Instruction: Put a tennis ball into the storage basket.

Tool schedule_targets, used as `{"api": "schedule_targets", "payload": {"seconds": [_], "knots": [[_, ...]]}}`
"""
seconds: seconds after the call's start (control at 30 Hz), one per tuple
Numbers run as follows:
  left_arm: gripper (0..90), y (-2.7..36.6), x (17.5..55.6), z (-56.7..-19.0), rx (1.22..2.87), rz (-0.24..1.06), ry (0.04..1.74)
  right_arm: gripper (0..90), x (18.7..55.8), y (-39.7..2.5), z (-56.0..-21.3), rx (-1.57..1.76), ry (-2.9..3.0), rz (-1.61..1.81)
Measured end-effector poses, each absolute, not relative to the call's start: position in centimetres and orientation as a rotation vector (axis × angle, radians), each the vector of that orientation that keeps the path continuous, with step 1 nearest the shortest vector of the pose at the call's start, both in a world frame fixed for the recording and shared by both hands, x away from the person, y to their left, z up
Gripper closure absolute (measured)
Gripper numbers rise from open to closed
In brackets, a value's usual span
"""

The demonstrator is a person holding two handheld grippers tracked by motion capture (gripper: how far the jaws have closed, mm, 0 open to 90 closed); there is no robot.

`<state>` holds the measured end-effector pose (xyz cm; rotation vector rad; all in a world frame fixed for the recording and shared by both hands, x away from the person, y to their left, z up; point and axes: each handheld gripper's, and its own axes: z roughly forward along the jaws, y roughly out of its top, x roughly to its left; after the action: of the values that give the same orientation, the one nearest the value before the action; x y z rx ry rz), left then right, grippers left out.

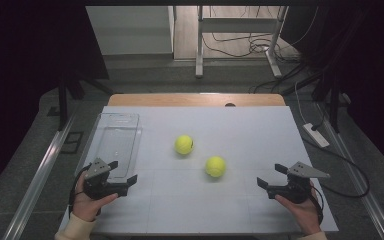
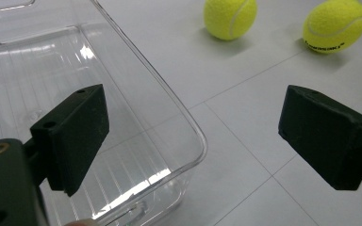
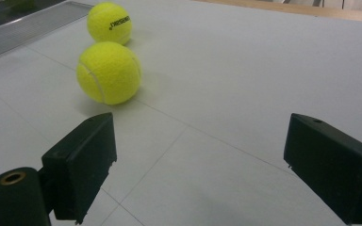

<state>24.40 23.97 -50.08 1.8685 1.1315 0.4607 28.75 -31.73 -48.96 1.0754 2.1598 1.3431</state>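
Two tennis balls (image 1: pixel 184 144) between spread claws (image 1: pixel 121 172).

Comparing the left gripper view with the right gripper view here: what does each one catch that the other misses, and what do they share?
Left gripper view alone: the inside of the clear plastic bin, its ribbed floor and rounded near corner lying under the left claw, which is open.

Right gripper view alone: the wooden table edge at the far side, beyond the open right claw.

Both: the two tennis balls, the nearer ball and the farther ball, resting apart on the white table top, untouched.
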Motion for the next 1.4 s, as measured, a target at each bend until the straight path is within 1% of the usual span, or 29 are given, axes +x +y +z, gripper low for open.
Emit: {"api": "schedule_targets", "payload": {"seconds": [0.83,1.4], "knots": [[10.5,23.8,23.9,-50.2,1.875,0.467,1.120,10.6,28.9,-31.1,-48.9,1.066,2.164,1.337],[10.8,23.6,23.9,-49.2,1.863,0.460,1.114,11.3,29.0,-30.9,-49.2,1.086,2.167,1.339]]}}
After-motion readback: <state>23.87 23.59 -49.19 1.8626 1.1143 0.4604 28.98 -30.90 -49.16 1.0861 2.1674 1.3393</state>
